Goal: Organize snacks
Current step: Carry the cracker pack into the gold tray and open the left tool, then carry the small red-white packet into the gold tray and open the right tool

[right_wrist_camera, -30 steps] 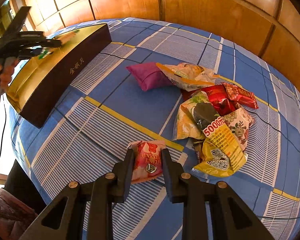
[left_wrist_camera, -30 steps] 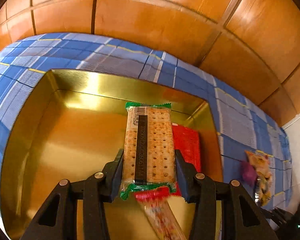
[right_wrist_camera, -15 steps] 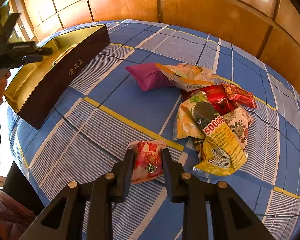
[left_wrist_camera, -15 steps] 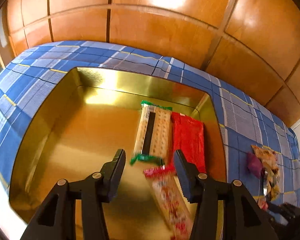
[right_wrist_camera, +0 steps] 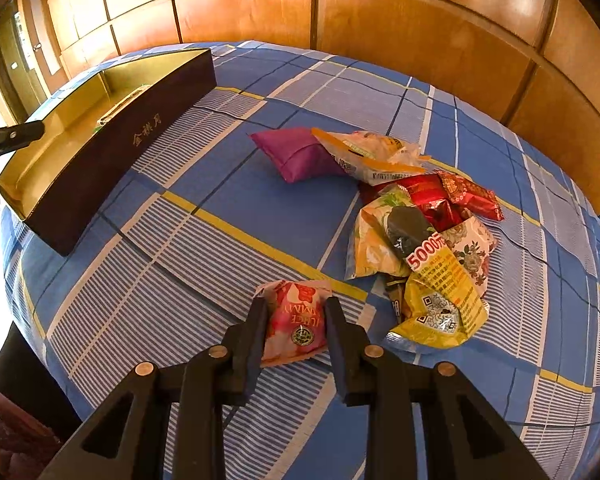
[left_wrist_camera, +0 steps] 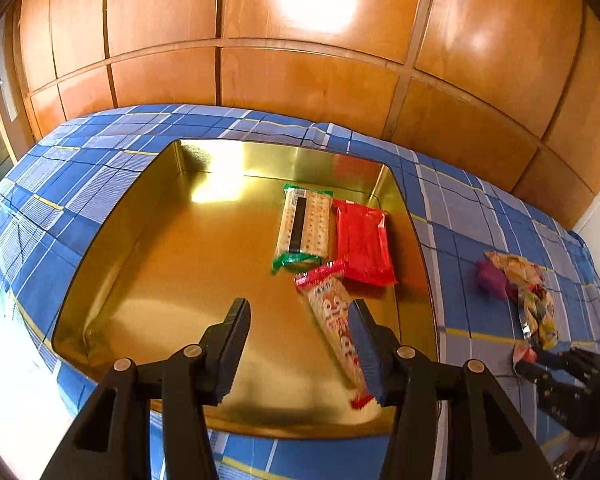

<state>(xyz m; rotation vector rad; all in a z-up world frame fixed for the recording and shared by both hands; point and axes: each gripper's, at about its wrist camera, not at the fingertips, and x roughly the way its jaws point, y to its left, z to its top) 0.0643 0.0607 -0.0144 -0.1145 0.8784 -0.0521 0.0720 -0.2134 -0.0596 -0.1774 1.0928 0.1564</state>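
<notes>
Gripping a pink gummy packet [right_wrist_camera: 296,326] on the plaid bed [right_wrist_camera: 204,264], the right tool [right_wrist_camera: 296,332] risks dragging the crinkly pouch loose; the left tool [left_wrist_camera: 300,344], jaws apart and empty, hangs over the gold tray [left_wrist_camera: 148,216] beside the cracker pack [left_wrist_camera: 305,226].

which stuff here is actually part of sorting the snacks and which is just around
Part of the job:
- gold tin
- cracker pack, red pack and long biscuit pack in the tin
- pink gummy packet in the right hand-held gripper
- snack pile
- purple packet

Just around:
- blue plaid cloth
- wood panelling
</notes>
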